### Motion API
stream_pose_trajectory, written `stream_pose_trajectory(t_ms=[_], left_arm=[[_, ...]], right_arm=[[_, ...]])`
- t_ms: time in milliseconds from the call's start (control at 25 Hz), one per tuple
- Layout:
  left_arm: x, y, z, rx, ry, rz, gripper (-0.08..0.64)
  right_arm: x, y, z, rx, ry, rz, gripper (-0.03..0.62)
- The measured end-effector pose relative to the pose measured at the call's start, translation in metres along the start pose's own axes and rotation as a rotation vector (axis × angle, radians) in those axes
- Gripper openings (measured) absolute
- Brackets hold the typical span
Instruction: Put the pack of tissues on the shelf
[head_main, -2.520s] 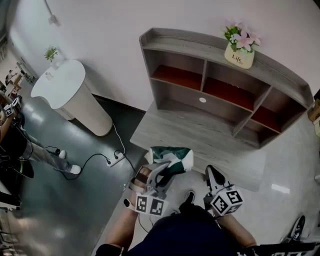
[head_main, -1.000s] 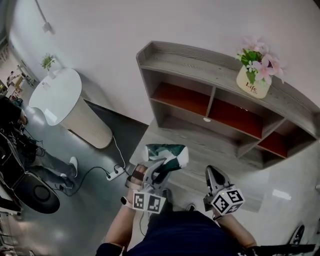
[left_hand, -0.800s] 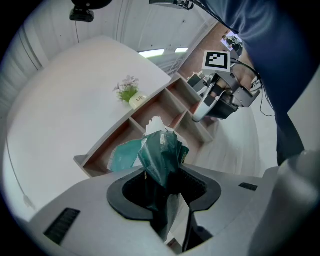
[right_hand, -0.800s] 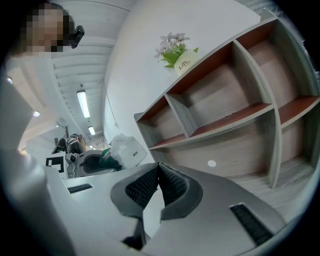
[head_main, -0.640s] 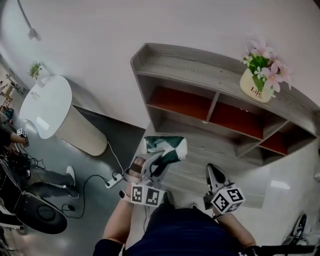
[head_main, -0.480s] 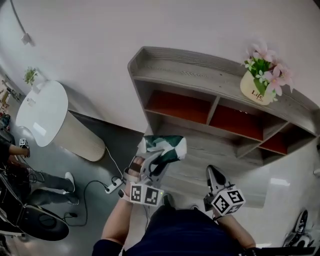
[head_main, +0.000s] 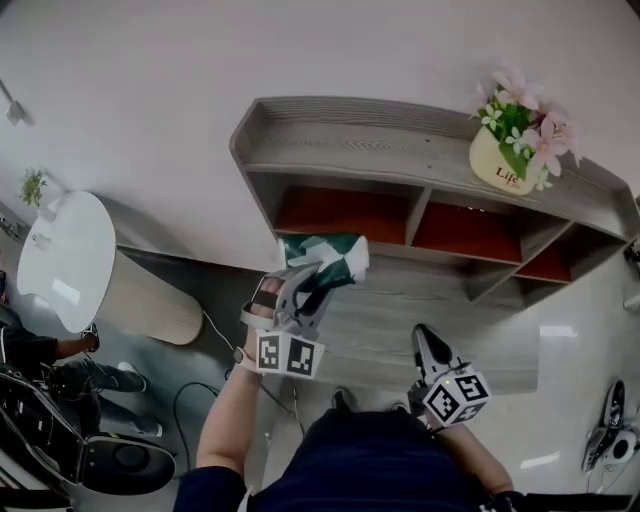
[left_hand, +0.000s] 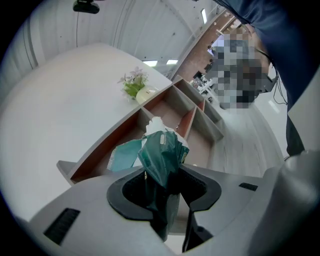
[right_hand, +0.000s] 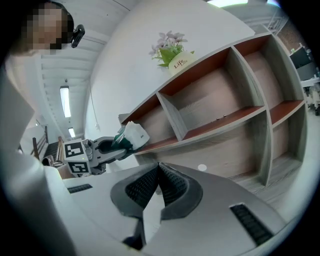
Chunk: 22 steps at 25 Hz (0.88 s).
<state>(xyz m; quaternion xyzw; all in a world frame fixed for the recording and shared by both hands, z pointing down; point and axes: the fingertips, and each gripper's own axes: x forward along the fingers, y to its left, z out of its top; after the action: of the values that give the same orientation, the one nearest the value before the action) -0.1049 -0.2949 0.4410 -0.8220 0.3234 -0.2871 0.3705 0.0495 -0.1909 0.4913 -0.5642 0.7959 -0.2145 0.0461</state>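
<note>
My left gripper (head_main: 305, 285) clamps the one pack of tissues (head_main: 322, 256); my right gripper (head_main: 425, 342) is closed, empty, before one shelf (head_main: 380, 150).

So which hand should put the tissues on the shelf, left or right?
Left. The left gripper holds the pack of tissues close to the shelf; the right gripper is shut, empty and farther back.

Place: looking like an office or lab corner, staged as a living room.
Ahead of the left fingers (head_main: 300, 285): a grey shelf (head_main: 400, 150) is standing against a white wall.
Beyond the right fingers (head_main: 428, 345): a flower pot (head_main: 505, 160) is sitting on its top.
Left of the left fingers: a white round table (head_main: 65, 265) is standing, and a person (head_main: 30, 350) is sitting among equipment.
</note>
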Motion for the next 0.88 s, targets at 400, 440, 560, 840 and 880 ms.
stream_pose_trajectory(t_ms=[400, 440, 560, 840, 880], left_arm=[[0.054, 0.042, -0.012, 0.04, -0.083, -0.011, 0.161], [0.06, 0.043, -0.016, 0.037, -0.089, -0.009, 0.161], [0.073, 0.048, -0.027, 0.034, -0.08, -0.014, 0.161], [0.095, 0.056, -0.045, 0.017, 0.044, -0.038, 0.163], [0.096, 0.056, -0.046, 0.018, 0.053, -0.041, 0.163]], right_arm=[[-0.003, -0.003, -0.005, -0.016, 0.0, -0.106, 0.011], [-0.002, -0.005, -0.007, -0.021, -0.001, -0.114, 0.011], [-0.002, -0.005, -0.011, -0.021, 0.002, -0.134, 0.011], [0.003, 0.003, -0.012, -0.006, 0.016, -0.15, 0.011], [0.003, 0.005, -0.013, -0.006, 0.019, -0.151, 0.011]])
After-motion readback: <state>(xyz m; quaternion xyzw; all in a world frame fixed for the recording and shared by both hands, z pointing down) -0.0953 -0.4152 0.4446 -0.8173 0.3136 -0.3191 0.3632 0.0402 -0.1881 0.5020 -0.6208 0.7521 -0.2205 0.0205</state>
